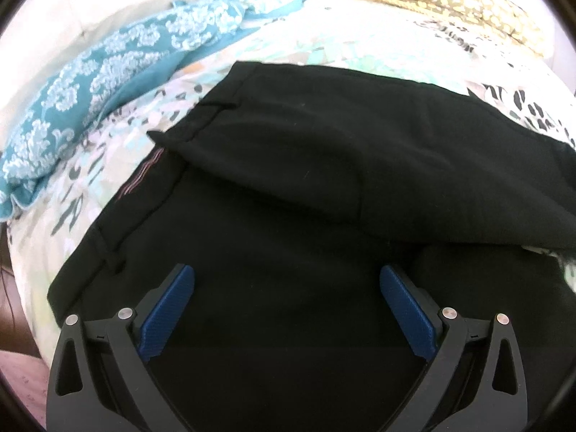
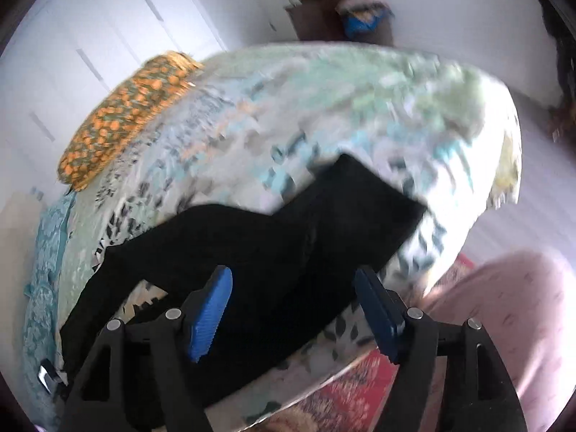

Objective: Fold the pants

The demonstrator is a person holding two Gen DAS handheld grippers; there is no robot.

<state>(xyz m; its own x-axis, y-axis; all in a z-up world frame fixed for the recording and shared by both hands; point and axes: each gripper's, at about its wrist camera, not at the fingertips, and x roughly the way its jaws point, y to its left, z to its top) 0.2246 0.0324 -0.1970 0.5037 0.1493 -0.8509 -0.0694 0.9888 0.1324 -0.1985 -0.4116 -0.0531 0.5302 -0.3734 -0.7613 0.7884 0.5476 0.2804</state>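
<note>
Black pants (image 1: 288, 165) lie flat on a floral bedspread (image 1: 316, 43), one half folded over the other, the waistband at the left. My left gripper (image 1: 287, 280) is open just above the waist part, with nothing between its blue pads (image 1: 169, 313). In the right wrist view the pants (image 2: 273, 237) stretch across the bed (image 2: 324, 108) toward the far right, where the leg ends lie. My right gripper (image 2: 293, 280) is open over the legs near the bed's front edge, holding nothing.
A teal patterned pillow (image 1: 108, 72) lies left of the pants. An orange-flowered pillow (image 2: 122, 115) sits at the bed's far side. A red rug (image 2: 342, 392) and pink clothing (image 2: 504, 324) are below the bed edge. White wardrobe doors (image 2: 90, 36) stand behind.
</note>
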